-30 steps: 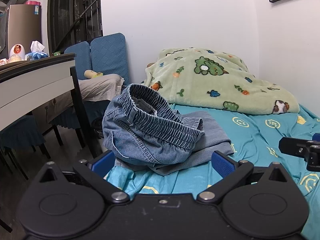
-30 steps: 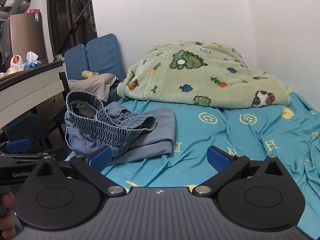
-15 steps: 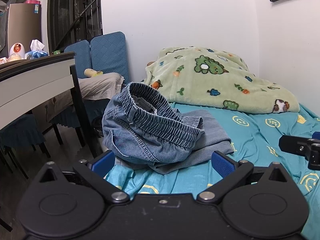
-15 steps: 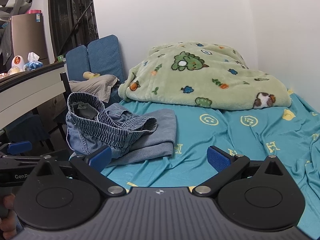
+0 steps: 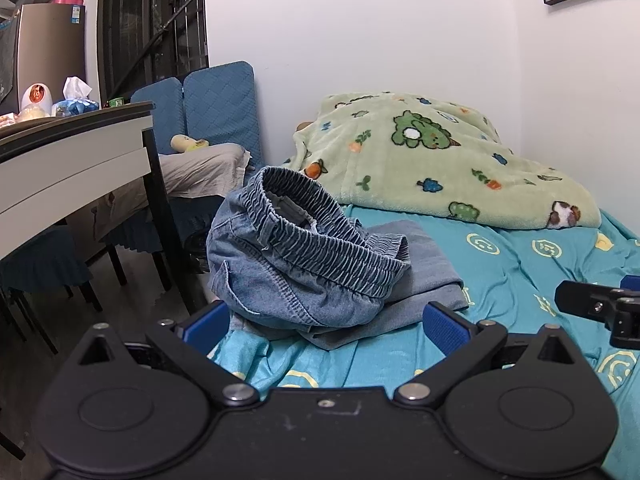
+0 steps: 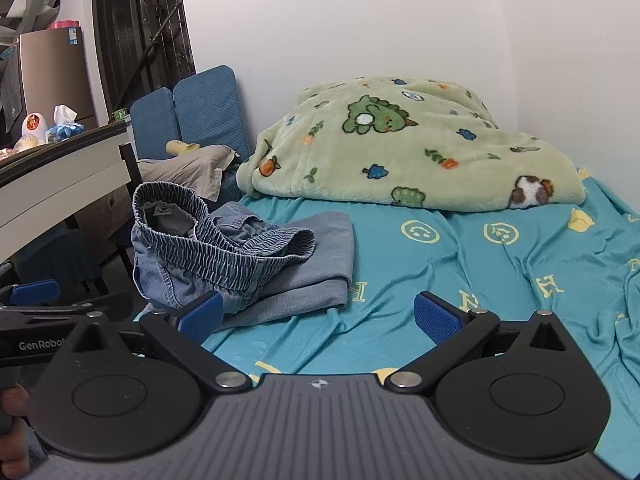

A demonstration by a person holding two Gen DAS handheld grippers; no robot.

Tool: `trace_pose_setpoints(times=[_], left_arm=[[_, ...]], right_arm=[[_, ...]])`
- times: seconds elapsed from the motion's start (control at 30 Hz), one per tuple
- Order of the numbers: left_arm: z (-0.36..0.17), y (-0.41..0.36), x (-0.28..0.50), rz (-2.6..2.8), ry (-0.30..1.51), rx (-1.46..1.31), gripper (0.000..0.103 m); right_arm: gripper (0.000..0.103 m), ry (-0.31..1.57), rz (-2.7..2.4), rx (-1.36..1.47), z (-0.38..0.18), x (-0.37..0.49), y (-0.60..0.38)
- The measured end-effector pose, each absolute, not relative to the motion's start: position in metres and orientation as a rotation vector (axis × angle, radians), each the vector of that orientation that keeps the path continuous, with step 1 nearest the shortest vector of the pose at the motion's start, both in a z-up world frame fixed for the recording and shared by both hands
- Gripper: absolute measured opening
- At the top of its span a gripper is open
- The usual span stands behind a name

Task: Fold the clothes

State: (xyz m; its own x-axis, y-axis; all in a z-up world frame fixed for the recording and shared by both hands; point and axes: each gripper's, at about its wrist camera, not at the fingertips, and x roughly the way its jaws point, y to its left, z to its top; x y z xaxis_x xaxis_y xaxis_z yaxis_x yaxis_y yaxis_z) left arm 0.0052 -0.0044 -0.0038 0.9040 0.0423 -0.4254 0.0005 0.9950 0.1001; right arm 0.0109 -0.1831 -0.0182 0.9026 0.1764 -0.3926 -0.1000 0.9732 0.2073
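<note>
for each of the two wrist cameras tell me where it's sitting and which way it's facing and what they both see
Left wrist: low at the bed's near edge, facing along it toward the denim shorts; the open left gripper fills the bottom, the right gripper's tip shows at the right edge.
Right wrist: further right, same heading, over the teal sheet; the open right gripper is below, the left gripper and a fingertip show at the left edge.
Shared: the shorts, the sheet, the green blanket and the white table.

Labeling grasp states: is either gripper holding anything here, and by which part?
Nothing is held. The left gripper and right gripper are both open, short of the crumpled denim shorts on the bed sheet.
</note>
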Motion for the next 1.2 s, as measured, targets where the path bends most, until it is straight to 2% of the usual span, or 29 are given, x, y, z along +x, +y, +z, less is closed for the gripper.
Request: trace_pose_setpoints(times=[0.27, 0.63, 0.93, 1.1, 1.2], left_arm=[[0.015, -0.004, 0.021, 0.057, 0.445, 0.114, 0.103], [0.045, 0.007, 0.110, 0.098, 0.420, 0.227, 0.103], [0.012, 0.030, 0.185, 0.129, 0.532, 0.263, 0.101], [0.004, 0.038, 0.203, 0.183, 0.526, 0.254, 0.093], [0.004, 0.046, 0.216, 0.207, 0.535, 0.215, 0.076]], right_arm=[[0.103, 0.415, 0.141, 0.215, -0.017, 0.008, -0.189], [0.103, 0.430, 0.154, 0.257, -0.020, 0.012, -0.193], [0.102, 0.452, 0.182, 0.291, -0.028, 0.023, -0.196], [0.102, 0.464, 0.197, 0.310, -0.033, 0.030, -0.197], [0.098, 0.470, 0.209, 0.315, -0.036, 0.033, -0.197]])
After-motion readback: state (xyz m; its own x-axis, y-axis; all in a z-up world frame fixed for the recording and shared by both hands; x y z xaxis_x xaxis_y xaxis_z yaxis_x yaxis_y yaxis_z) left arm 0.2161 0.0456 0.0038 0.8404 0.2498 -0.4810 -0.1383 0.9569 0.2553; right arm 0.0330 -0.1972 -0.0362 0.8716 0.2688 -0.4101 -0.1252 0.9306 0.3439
